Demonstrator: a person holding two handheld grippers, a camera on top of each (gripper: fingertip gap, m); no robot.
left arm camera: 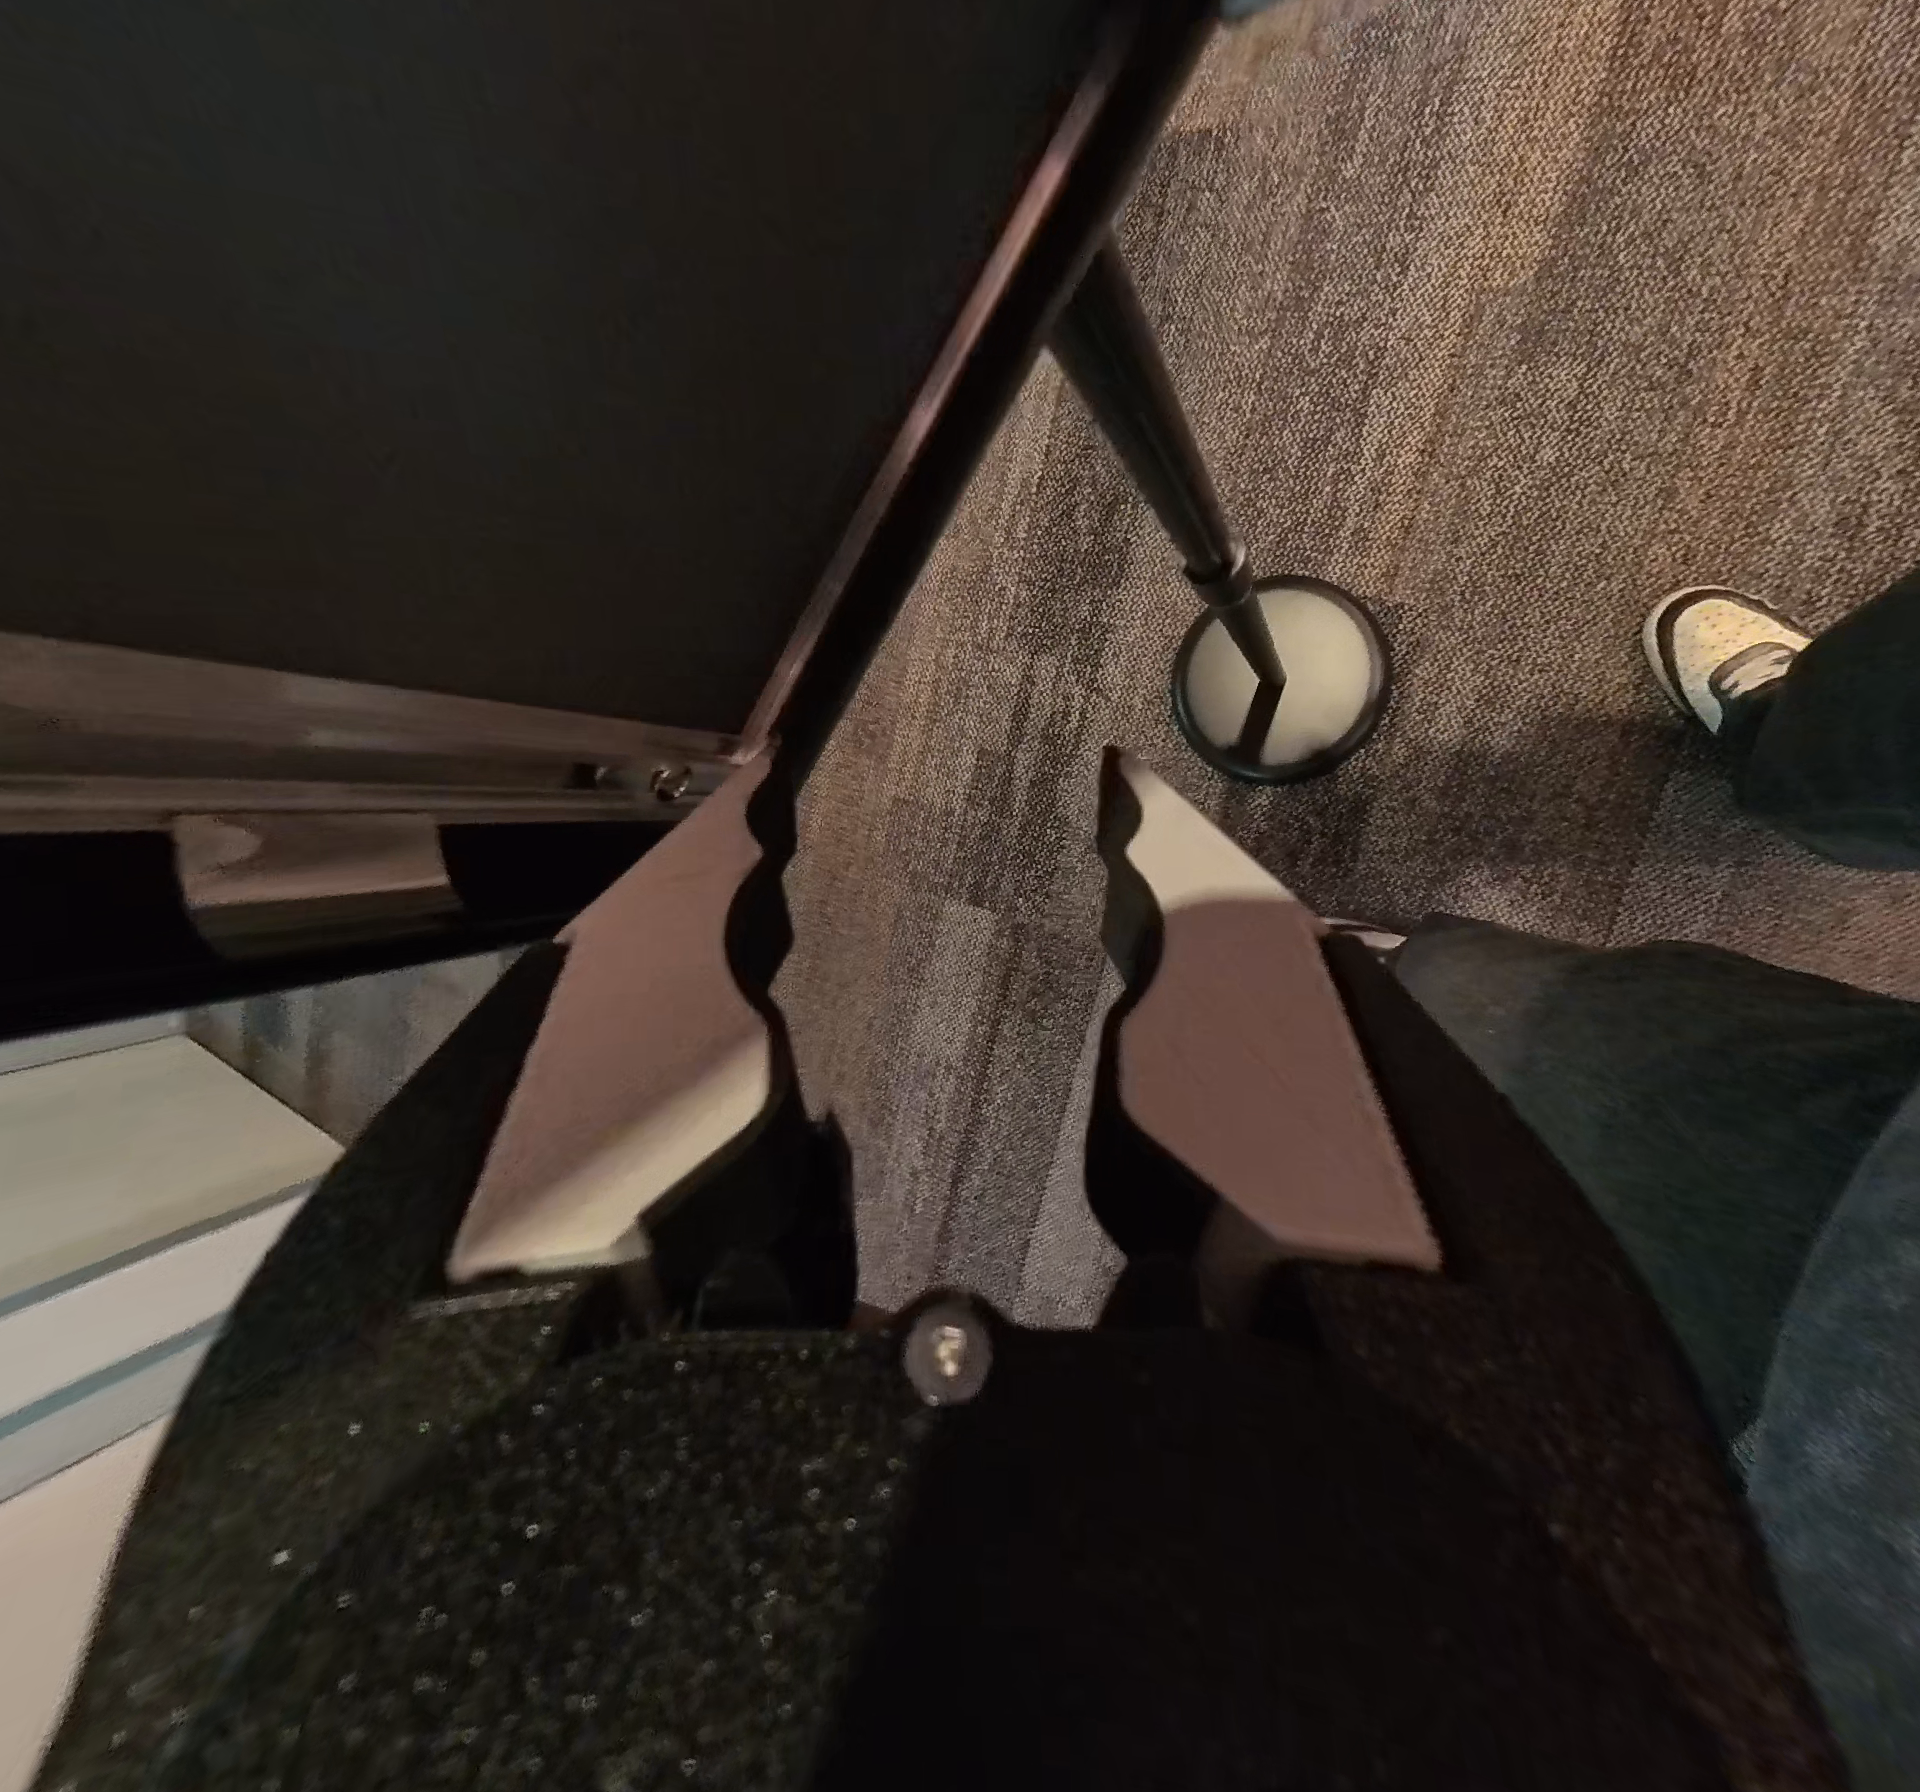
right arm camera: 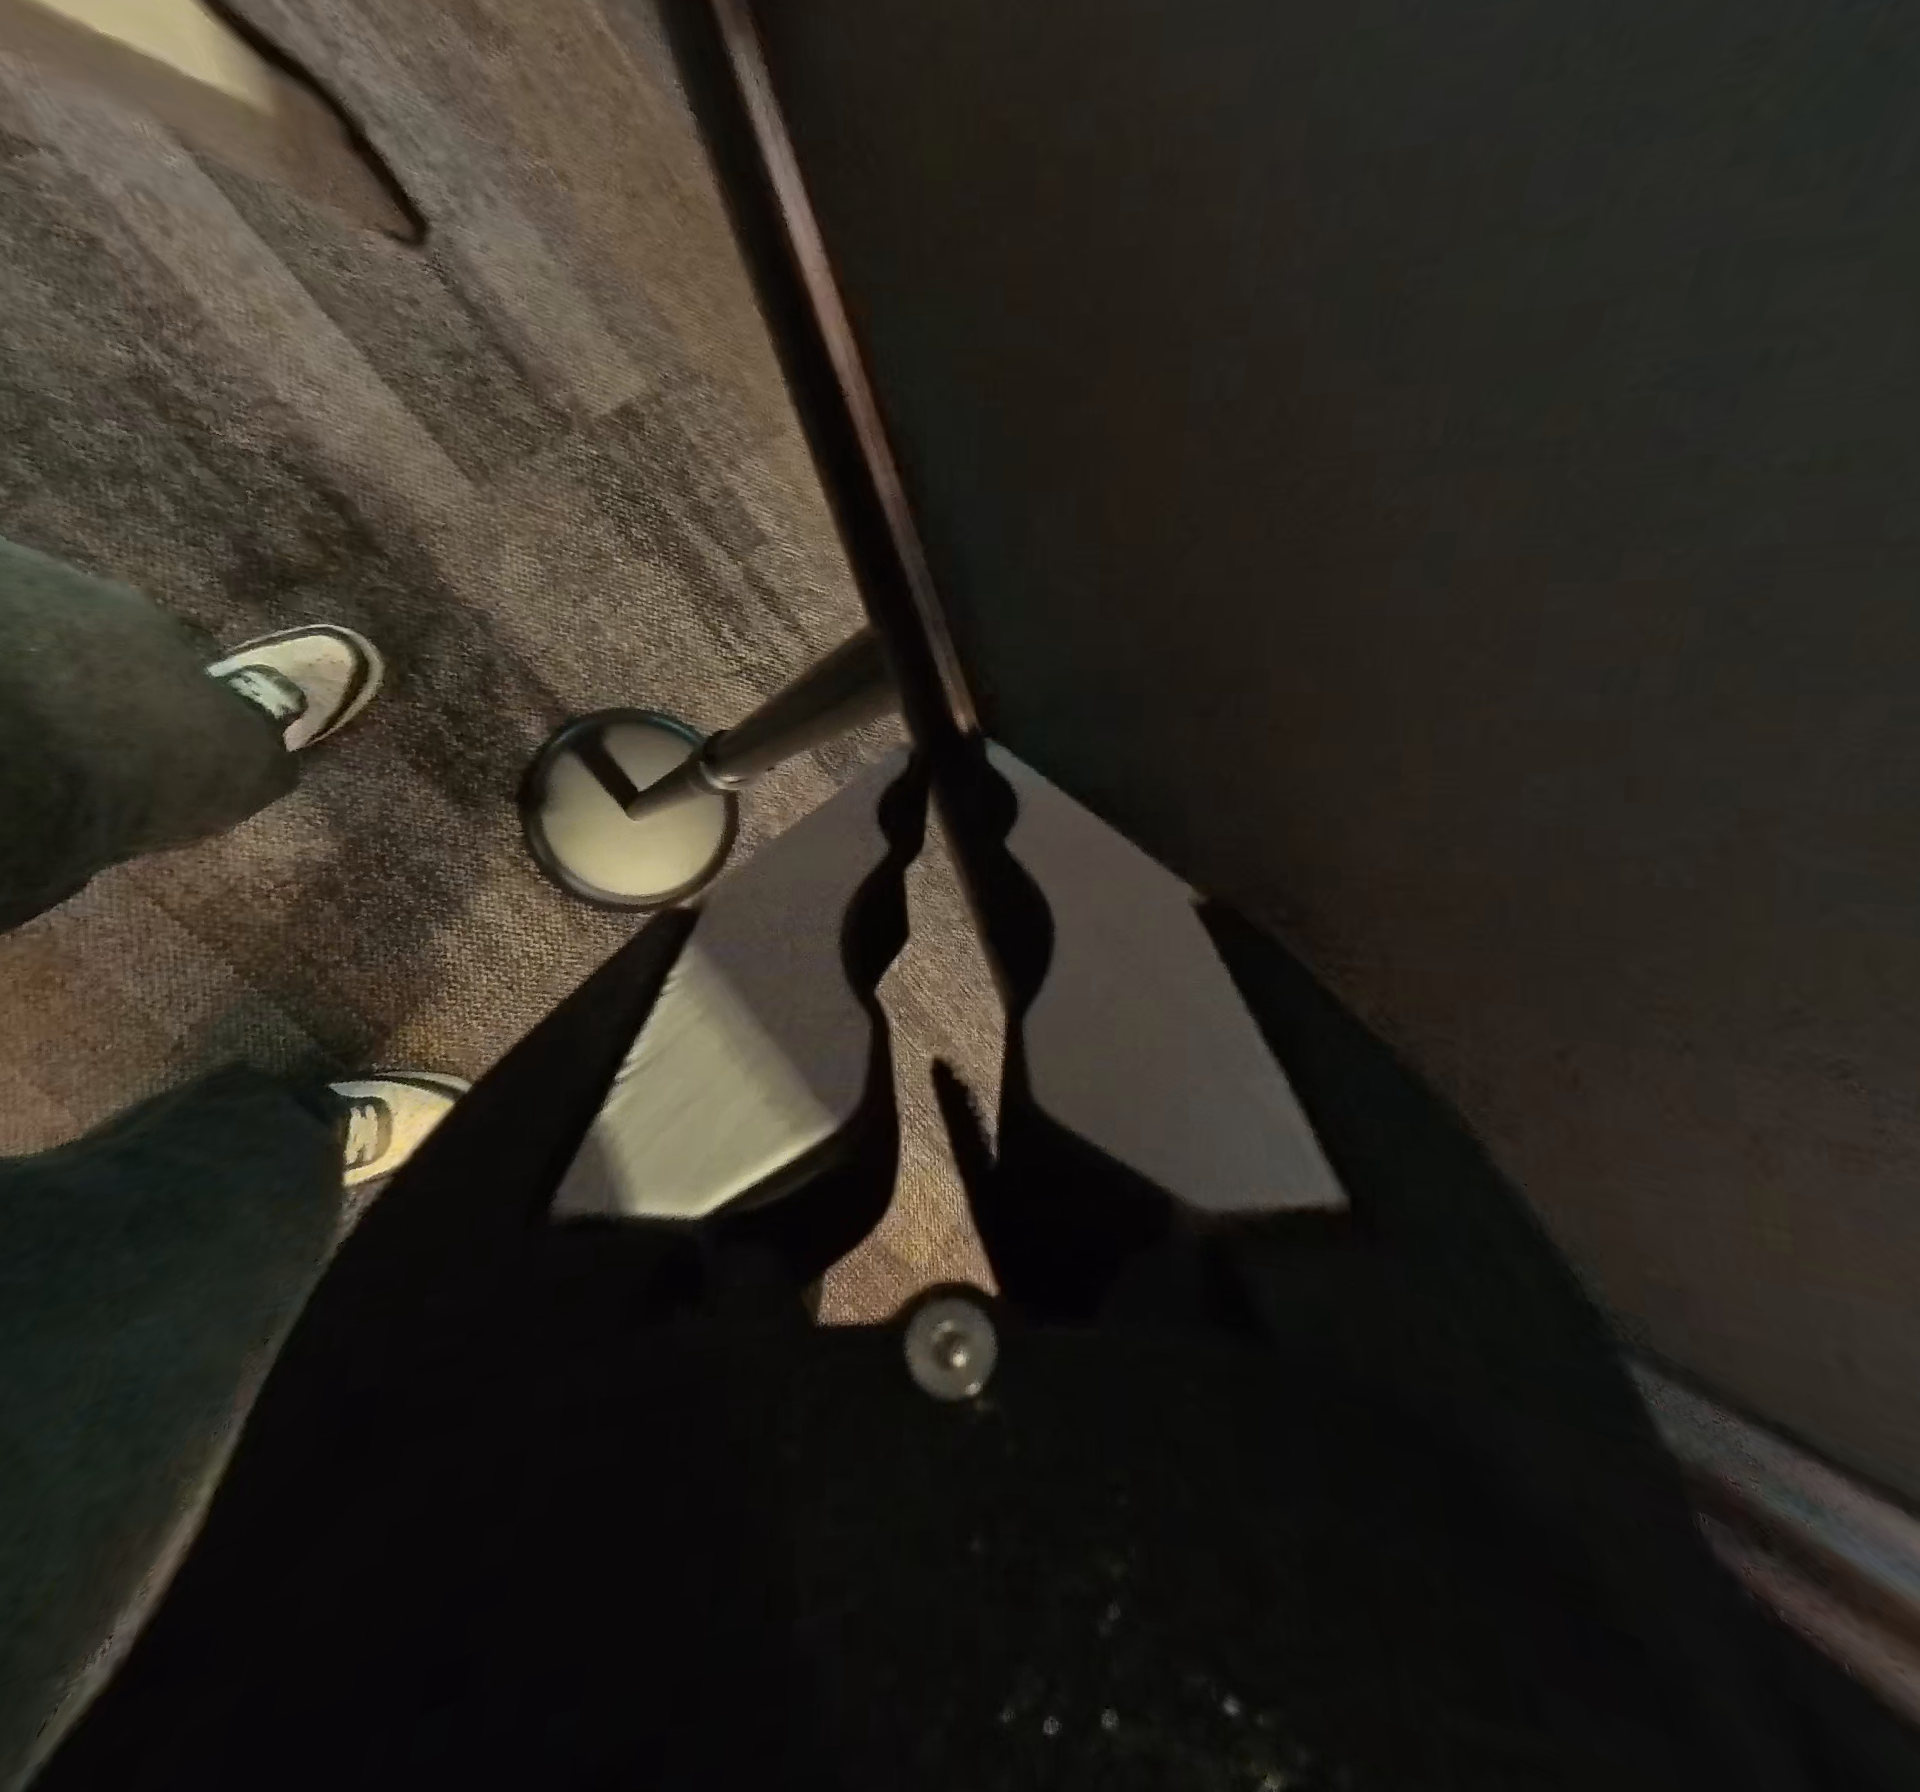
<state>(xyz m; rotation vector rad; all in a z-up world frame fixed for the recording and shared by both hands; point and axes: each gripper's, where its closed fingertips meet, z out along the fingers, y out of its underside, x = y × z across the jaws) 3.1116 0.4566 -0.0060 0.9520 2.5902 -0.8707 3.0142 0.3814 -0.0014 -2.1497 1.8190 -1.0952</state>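
A dark flat tabletop (left arm camera: 416, 288) fills the upper left of the left wrist view, with its corner (left arm camera: 750, 750) just at my left finger's tip. My left gripper (left arm camera: 935, 786) is open and empty over grey carpet, beside that corner. In the right wrist view the same kind of dark tabletop (right arm camera: 1403, 392) fills the right side. Its thin edge (right arm camera: 821, 308) runs down between my fingers. My right gripper (right arm camera: 945, 755) is closed in on that edge, with the tips pinching it.
A black table leg (left arm camera: 1153, 423) slants down to a round white foot (left arm camera: 1320, 662) on the carpet (left arm camera: 1507, 288); the foot also shows in the right wrist view (right arm camera: 613, 838). A person's shoes (right arm camera: 312, 677) and dark trousers (left arm camera: 1849, 703) stand close by. A white unit (left arm camera: 114, 1223) sits at the lower left. Across from one pair of fingers to the other is roughly 12 cm.
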